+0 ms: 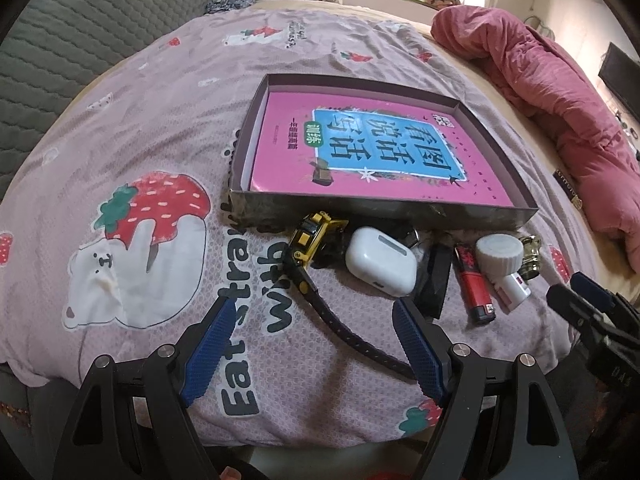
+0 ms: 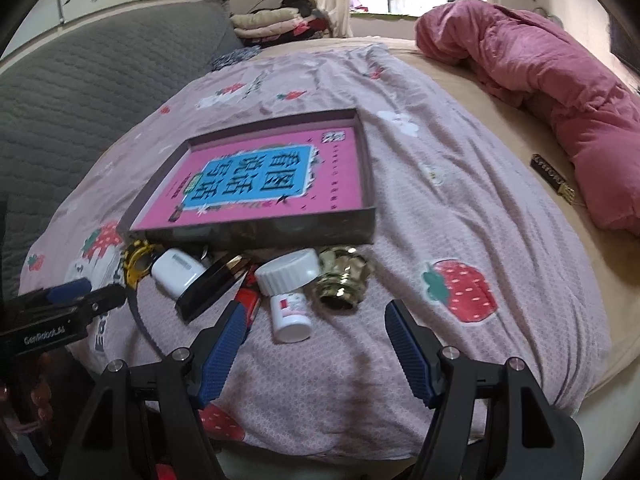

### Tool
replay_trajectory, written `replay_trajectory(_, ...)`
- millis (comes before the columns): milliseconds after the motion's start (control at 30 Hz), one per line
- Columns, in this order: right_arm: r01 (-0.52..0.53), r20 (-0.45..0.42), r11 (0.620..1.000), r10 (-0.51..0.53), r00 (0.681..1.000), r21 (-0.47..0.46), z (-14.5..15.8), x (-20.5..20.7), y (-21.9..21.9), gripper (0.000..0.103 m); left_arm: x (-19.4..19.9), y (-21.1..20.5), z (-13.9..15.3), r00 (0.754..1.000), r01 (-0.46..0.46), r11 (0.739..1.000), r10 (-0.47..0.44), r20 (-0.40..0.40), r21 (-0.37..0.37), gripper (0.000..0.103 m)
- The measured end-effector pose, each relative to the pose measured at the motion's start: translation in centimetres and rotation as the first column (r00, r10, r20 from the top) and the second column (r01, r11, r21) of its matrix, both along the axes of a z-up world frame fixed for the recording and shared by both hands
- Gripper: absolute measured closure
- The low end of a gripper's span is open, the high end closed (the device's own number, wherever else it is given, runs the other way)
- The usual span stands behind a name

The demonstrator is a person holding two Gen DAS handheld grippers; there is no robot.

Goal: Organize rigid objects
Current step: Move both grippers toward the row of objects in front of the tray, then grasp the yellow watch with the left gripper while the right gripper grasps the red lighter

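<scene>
A shallow dark box (image 1: 400, 210) (image 2: 256, 232) holds a pink book (image 1: 360, 152) (image 2: 264, 176) on the bed. Along its near wall lie a yellow watch (image 1: 314, 236) (image 2: 138, 262) with a dark strap, a white earbud case (image 1: 380, 266) (image 2: 176, 270), a black case (image 1: 436, 276) (image 2: 212, 284), a red lighter (image 1: 474, 284) (image 2: 248, 298), a white pill bottle (image 1: 504, 264) (image 2: 288, 292) and a gold ornament (image 1: 530, 254) (image 2: 344, 280). My left gripper (image 1: 312, 320) is open, over the watch strap. My right gripper (image 2: 316, 324) is open, just short of the pill bottle.
The bed has a pink strawberry-print sheet (image 1: 140, 152) (image 2: 460, 184). A rolled pink quilt (image 1: 560, 92) (image 2: 540, 80) lies at the right. A grey quilted headboard (image 1: 60, 40) (image 2: 80, 92) stands at the left. Folded clothes (image 2: 276, 24) are stacked at the back.
</scene>
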State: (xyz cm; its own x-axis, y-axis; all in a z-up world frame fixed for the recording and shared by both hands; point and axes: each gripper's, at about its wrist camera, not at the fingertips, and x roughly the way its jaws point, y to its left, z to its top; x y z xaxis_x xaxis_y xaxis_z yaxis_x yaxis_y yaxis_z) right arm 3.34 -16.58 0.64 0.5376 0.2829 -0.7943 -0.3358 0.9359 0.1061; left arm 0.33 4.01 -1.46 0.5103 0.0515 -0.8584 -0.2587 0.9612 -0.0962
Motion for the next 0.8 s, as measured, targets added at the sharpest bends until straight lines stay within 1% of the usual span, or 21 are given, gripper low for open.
replay_trajectory(100, -0.029, -0.013, 1.000, 0.029, 0.999, -0.004, -0.3, -0.1, 0.9, 0.032, 0.1, 0.2, -0.2, 1.000, -0.004, 1.000, 0.004, -0.004, 0.004, 0.021)
replay_trajectory(300, -0.093, -0.040, 0.995, 0.094, 0.995, 0.017, -0.7, -0.3, 3.0, 0.032, 0.5, 1.0, -0.8, 1.000, -0.015, 1.000, 0.015, 0.002, -0.003, 0.021)
replay_trajectory(367, -0.119, -0.047, 0.993, 0.119, 0.992, 0.010, -0.9, -0.4, 4.1, 0.033, 0.7, 1.3, -1.0, 1.000, -0.018, 1.000, 0.018, -0.001, -0.019, 0.021)
replay_trajectory(467, -0.135, -0.065, 0.991, 0.136, 0.989, 0.012, -1.4, -0.3, 5.1, 0.036, 0.9, 1.6, -1.3, 1.000, -0.021, 1.000, 0.021, -0.005, -0.021, 0.021)
replay_trajectory(567, -0.116, -0.090, 0.993, 0.116, 0.989, 0.000, -2.0, 0.1, 5.4, 0.038, 1.1, 2.0, -1.6, 0.999, -0.041, 0.999, 0.040, -0.009, -0.019, 0.021)
replay_trajectory(667, -0.097, -0.116, 0.995, 0.098, 0.988, 0.013, -2.5, 0.6, 5.4, 0.041, 1.4, 2.8, -1.8, 0.997, -0.077, 0.997, 0.077, -0.006, -0.020, 0.021)
replay_trajectory(800, -0.088, -0.139, 0.996, 0.089, 0.986, 0.013, -3.1, 0.9, 5.4, 0.042, 2.0, 3.3, -2.0, 0.996, -0.086, 0.996, 0.086, 0.004, -0.012, 0.021)
